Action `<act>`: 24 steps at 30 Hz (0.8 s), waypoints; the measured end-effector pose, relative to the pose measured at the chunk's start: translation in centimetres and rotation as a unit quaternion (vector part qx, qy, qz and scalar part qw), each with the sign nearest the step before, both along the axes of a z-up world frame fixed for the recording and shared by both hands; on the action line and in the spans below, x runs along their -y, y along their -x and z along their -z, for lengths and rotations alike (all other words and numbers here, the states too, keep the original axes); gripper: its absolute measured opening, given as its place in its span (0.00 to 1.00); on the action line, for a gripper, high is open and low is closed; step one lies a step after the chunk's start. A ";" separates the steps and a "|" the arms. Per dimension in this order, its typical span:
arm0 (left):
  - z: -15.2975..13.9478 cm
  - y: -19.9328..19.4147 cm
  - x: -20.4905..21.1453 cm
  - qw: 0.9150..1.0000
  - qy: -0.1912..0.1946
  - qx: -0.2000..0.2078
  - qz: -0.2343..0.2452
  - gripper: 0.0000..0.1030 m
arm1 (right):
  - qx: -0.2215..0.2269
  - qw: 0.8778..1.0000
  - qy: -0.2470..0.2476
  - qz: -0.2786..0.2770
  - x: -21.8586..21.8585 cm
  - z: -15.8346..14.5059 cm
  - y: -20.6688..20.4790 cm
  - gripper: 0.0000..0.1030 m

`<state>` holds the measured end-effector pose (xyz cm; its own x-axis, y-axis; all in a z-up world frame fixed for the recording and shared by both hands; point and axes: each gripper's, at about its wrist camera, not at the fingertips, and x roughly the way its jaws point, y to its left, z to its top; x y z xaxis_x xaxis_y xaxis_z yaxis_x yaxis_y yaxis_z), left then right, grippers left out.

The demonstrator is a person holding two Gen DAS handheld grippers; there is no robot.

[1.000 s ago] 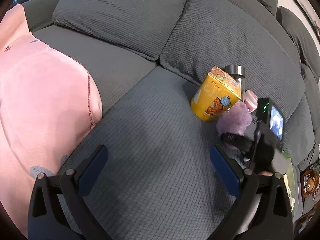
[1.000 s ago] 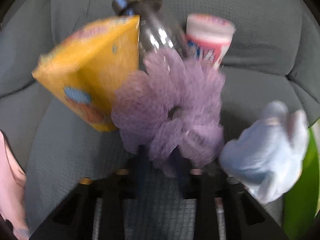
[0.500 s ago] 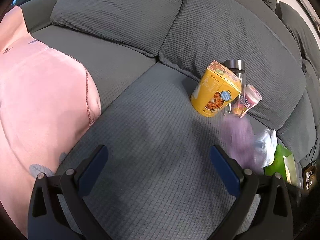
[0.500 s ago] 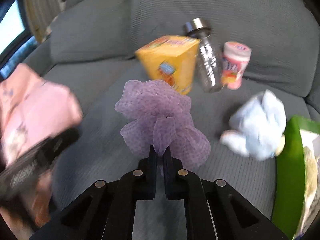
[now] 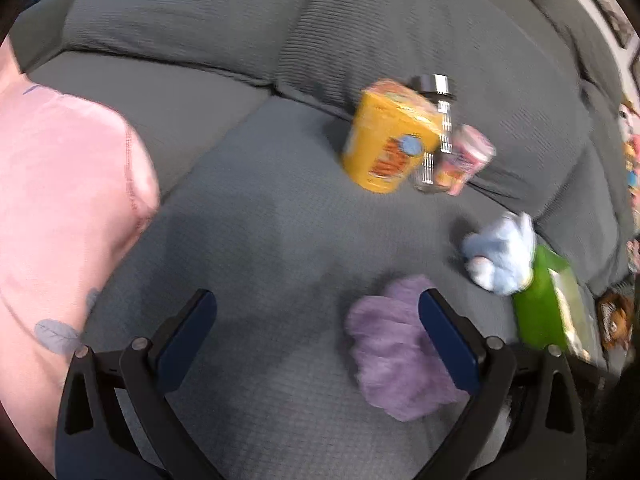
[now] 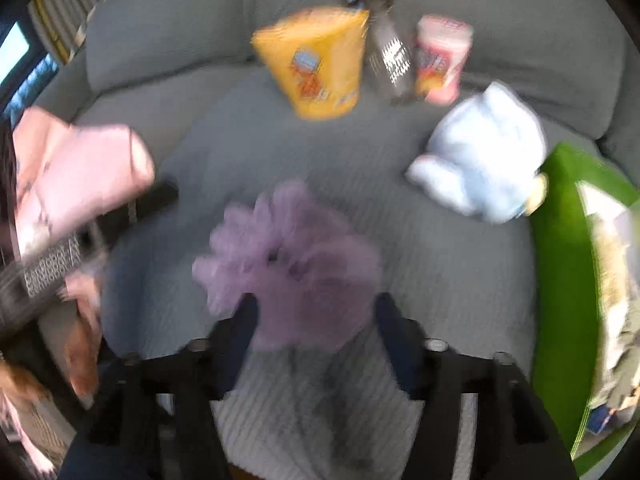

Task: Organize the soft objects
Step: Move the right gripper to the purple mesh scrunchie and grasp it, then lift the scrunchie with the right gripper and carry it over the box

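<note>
Right wrist: purple puff [image 6: 292, 264] between right gripper's [image 6: 316, 316] just-opened jaws.

- Soft, even daylight fills both views; a bright window [image 6: 16, 56] glows at the right wrist view's upper left.
- Motion blur smears the purple mesh pouf [image 6: 288, 264], yellow box [image 5: 390, 140] and blue plush [image 6: 484, 156].
- Fisheye bending curves the sofa cushions [image 5: 420, 32]; corners vignette black.
- Faint shadows lie on the seat.
</note>
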<state>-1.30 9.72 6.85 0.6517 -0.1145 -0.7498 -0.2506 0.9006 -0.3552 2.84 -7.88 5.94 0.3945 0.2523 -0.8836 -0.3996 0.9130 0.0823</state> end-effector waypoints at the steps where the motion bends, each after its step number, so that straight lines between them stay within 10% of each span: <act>1: -0.1 0.0 0.3 1.000 0.006 0.001 0.012 0.95 | 0.004 1.000 -0.018 0.004 0.3 -0.8 -0.3 0.65; 11: 2.6 -1.1 3.1 0.990 0.068 -0.070 0.100 0.76 | -0.039 0.990 -0.123 0.052 2.6 1.1 -2.4 0.66; 17: 4.0 -2.0 5.8 0.982 0.063 -0.096 0.153 0.36 | -0.085 0.984 -0.149 0.044 2.0 4.2 -3.2 0.66; 24: 4.8 -2.5 7.2 0.980 0.053 -0.098 0.162 0.28 | -0.103 0.981 -0.151 0.061 1.9 6.1 -3.4 0.45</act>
<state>1.21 2.52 2.01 0.4126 -0.3759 -0.8297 -0.0310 0.9045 -0.4252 6.21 -9.79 -0.21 0.2593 0.4762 -0.8402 -0.2356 0.8749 0.4231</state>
